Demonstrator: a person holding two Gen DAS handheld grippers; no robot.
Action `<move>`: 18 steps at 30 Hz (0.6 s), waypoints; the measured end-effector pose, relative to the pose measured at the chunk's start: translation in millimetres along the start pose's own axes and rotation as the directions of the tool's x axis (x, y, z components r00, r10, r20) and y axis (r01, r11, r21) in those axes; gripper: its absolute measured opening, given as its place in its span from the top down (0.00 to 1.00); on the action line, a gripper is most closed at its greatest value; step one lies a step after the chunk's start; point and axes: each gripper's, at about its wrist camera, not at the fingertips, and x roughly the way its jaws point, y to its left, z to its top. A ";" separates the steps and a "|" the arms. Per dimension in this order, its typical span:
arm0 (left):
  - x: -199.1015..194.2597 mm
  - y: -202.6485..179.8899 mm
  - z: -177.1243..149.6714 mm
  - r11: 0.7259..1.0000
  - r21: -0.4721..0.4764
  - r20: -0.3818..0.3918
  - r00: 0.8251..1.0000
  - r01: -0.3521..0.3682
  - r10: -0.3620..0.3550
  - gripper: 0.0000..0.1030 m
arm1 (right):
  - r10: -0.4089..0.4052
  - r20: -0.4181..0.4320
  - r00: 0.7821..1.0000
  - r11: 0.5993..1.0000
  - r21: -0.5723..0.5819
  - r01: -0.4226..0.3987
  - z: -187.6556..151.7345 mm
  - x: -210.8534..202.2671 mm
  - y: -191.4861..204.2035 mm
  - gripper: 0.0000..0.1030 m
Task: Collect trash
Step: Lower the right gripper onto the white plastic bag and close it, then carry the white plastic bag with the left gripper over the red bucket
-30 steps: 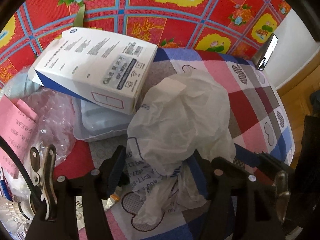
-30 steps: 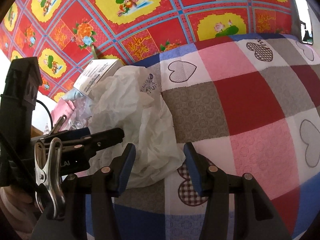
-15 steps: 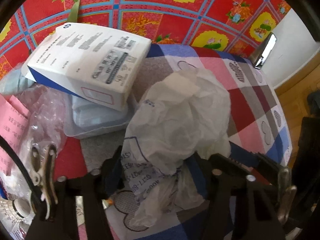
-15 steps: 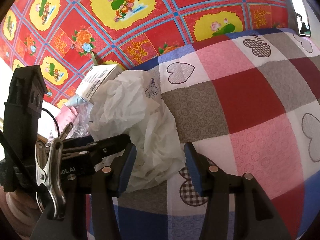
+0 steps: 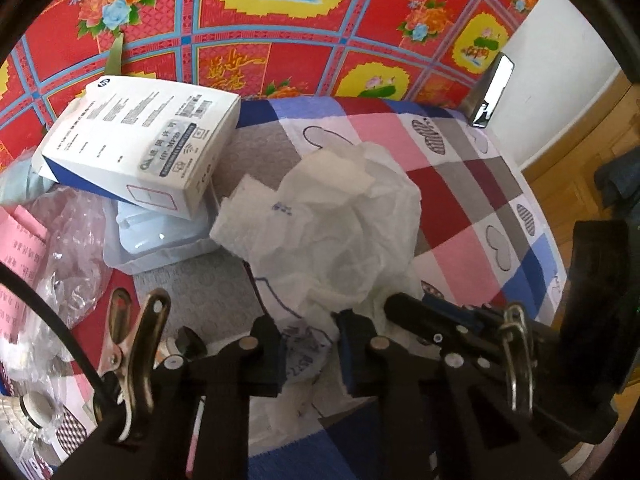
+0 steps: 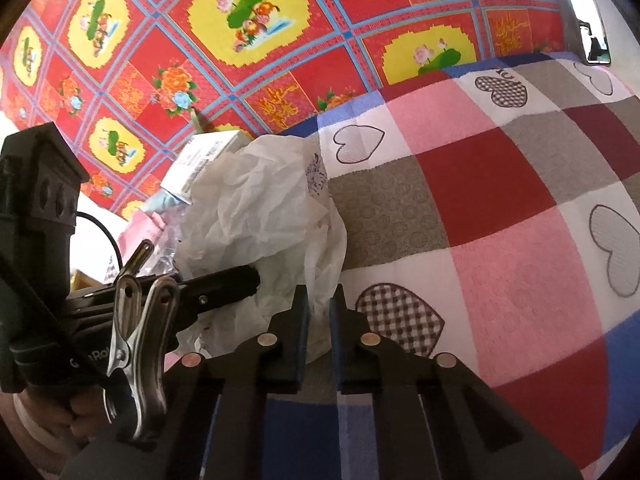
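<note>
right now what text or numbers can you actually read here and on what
"HP" with a model code too blurred to be sure of: dark label strip on the white box.
Other print and barcode on that box: too small to read.
Blue print on the crumpled white bag: digits, distorted by creases, unreadable.
Pink sheet: rows of characters, too blurred.
Gold characters on the red floral cloth: decorative, not legible.

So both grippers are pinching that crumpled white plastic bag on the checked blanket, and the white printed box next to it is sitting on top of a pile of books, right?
Not books. In the left wrist view the white printed box rests tilted on a pale plastic tray. The rest holds: the left gripper and right gripper are closing on the crumpled white plastic bag, which lies on the checked blanket.
</note>
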 end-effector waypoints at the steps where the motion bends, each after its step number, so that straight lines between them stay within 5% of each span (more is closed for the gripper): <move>1: -2.9 -0.9 -1.3 1.000 0.001 0.004 1.000 0.002 -0.002 0.80 | 0.004 0.002 1.000 1.000 -0.001 -0.004 -0.5 -1.4 0.6 0.90; 18: -64.1 16.6 -33.8 0.999 -0.046 0.091 0.996 -0.003 0.007 0.82 | 0.060 0.016 0.998 0.993 -0.102 -0.059 -9.1 -23.8 43.0 0.90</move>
